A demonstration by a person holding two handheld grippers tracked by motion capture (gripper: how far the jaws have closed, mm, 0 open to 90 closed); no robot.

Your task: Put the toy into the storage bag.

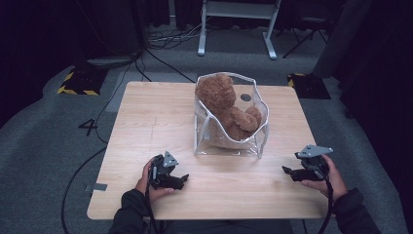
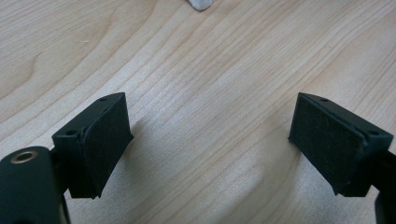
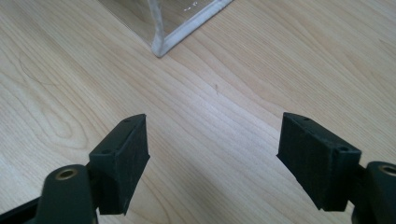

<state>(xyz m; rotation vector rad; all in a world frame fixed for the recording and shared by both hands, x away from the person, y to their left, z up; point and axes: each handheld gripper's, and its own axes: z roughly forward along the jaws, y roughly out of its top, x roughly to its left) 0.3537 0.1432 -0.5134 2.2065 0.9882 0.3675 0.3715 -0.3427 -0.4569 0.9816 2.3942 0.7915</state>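
Overhead, the light wooden square table (image 1: 160,117) carries a clear plastic zip bag with white edging (image 1: 229,141), standing open toward the far middle of the top. A brown plush teddy bear (image 1: 225,105) sits inside it, head up at the far left of the bag, body slumped toward the right wall. The left claw (image 1: 184,178) rests low at the near left of the table, held in the person's left hand (image 1: 146,183), well apart from the bag. The right claw (image 1: 287,170) is at the near right, in the right hand (image 1: 327,180), pointing leftward, also apart from the bag. Both have a grey three-cornered plate on top.

Left gripper view: the two black jaws stand wide apart with bare wood grain between them; nothing is held. A small pale corner of the bag (image 2: 201,4) shows at the top edge.

Right gripper view: jaws likewise wide apart, nothing between the pads. The bag's near bottom corner (image 3: 161,46), with its white seam, lies ahead and slightly left, clear of the jaws, resting on the table.
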